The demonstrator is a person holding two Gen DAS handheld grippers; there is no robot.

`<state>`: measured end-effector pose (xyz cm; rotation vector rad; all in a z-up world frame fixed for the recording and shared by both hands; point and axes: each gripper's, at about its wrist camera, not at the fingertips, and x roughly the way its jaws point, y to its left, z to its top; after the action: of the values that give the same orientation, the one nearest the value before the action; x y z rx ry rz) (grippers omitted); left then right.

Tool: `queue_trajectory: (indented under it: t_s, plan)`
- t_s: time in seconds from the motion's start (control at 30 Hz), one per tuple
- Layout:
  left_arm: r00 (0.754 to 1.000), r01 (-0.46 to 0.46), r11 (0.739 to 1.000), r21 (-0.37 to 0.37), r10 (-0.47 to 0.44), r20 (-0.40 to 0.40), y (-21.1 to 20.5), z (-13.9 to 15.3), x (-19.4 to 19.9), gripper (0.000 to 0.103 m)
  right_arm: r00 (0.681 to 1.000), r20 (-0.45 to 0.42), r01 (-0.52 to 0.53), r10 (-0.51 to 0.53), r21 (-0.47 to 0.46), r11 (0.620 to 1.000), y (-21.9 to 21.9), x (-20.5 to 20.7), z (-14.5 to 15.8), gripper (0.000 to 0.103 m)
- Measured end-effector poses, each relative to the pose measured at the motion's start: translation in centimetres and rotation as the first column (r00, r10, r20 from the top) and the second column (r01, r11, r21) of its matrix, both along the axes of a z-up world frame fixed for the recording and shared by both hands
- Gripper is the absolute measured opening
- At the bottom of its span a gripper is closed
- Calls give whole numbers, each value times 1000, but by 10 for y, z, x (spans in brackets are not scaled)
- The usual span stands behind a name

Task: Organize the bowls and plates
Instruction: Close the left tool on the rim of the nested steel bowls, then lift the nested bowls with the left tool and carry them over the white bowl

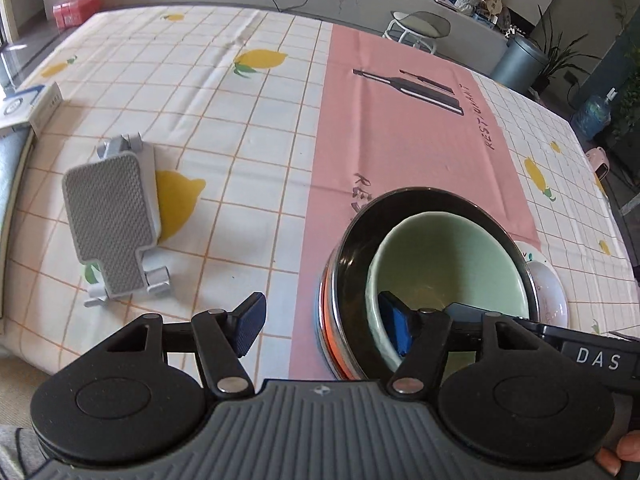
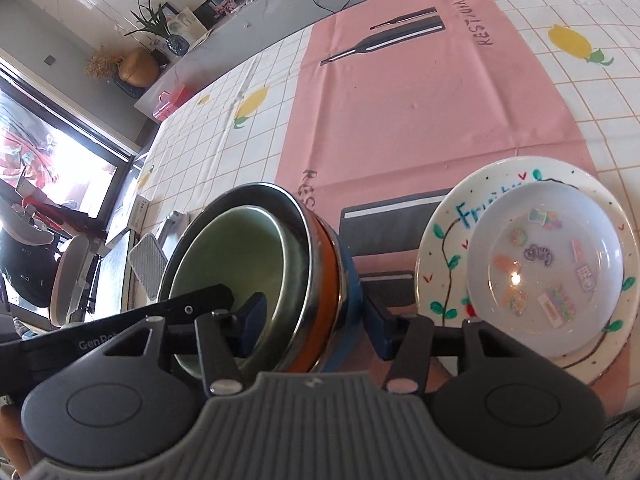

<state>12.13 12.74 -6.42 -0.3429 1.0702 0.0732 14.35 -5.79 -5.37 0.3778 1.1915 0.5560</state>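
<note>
Nested bowls (image 2: 256,280), green in steel, sit at the worktop's near edge beside stacked plates (image 2: 532,264). Right gripper (image 2: 316,320) jaws straddle the rim wall, contact unclear; left gripper (image 1: 324,326) jaws open. Heavy, slippery, breakable; grip the rim.

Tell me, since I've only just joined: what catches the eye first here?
The nested bowl stack on the pink cloth strip: a pale green bowl inside a steel-rimmed one, both tools straddling its rim. Beside it in the right wrist view, a small sticker-dotted dish sits on a hand-painted plate.
</note>
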Motion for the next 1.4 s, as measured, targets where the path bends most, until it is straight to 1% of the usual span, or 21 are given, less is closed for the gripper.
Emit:
queue_trajectory:
  t_s: [0.07, 0.1, 0.17, 0.23, 0.27, 0.3, 0.37, 0.43, 0.5, 0.6, 0.67, 0.77, 0.87, 1.03, 1.17, 1.27, 1.4]
  plan:
    - [1000, -10, 996, -87, 10, -4, 3, -8, 1, 73, 1000, 1, -7, 7, -14, 1000, 3, 2, -4, 53]
    - [999, -38, 992, -121, 39, 2, 6, -11, 1, 72, 1000, -4, -15, 15, -24, 1000, 6, 3, -7, 52]
    - [998, -59, 985, -164, 60, -2, 11, -14, 1, 70, 1000, -18, -16, 15, -22, 1000, 8, 5, -13, 52]
    - [997, -72, 972, -223, 71, -11, 14, -18, 1, 69, 1000, -22, -5, 5, -8, 1000, 7, 7, -16, 52]
    - [997, -76, 964, -254, 75, -14, 15, -20, 1, 65, 1000, -22, -6, 6, -3, 1000, 6, 8, -17, 52]
    - [997, -81, 957, -280, 80, -15, 15, -21, 0, 64, 1000, -26, 0, 0, 3, 1000, 5, 9, -18, 51]
    - [997, -77, 962, -261, 77, -13, 12, -19, -1, 63, 999, -42, 23, -22, 19, 1000, 2, 10, -19, 49]
    - [996, -84, 961, -264, 77, -39, 12, -18, 0, 63, 998, -49, 28, -27, 21, 999, 1, 10, -19, 48]
    - [996, -89, 966, -242, 79, -48, 9, -14, -1, 62, 997, -66, 40, -38, 26, 999, 0, 11, -20, 47]
    - [996, -89, 976, -200, 87, -17, 2, 2, -5, 62, 996, -80, 56, -51, 59, 997, -3, 10, -18, 47]
    - [997, -77, 977, -197, 80, 8, -3, 14, -6, 62, 997, -65, 54, -49, 82, 995, -8, 9, -8, 47]
    - [997, -53, 976, -210, 65, 48, -19, 30, -3, 62, 998, -14, 65, -64, 84, 994, -21, 7, 14, 47]
    - [998, 2, 976, -218, 13, 66, -45, 39, 9, 62, 993, 33, 111, -114, 85, 990, -45, 5, 31, 47]
    - [994, 105, 966, -238, -97, 46, -96, 33, 32, 62, 972, 50, 228, -231, 62, 972, -98, 8, 39, 47]
    - [988, 152, 953, -264, -152, 21, -122, 22, 44, 62, 949, 49, 308, -310, 47, 950, -134, 11, 35, 47]
    - [985, 166, 945, -283, -171, 7, -131, 12, 51, 63, 946, 44, 320, -321, 30, 947, -147, 15, 31, 47]
    - [984, 171, 952, -254, -179, -9, -140, 5, 58, 63, 941, 16, 336, -337, 27, 941, -156, 21, 19, 47]
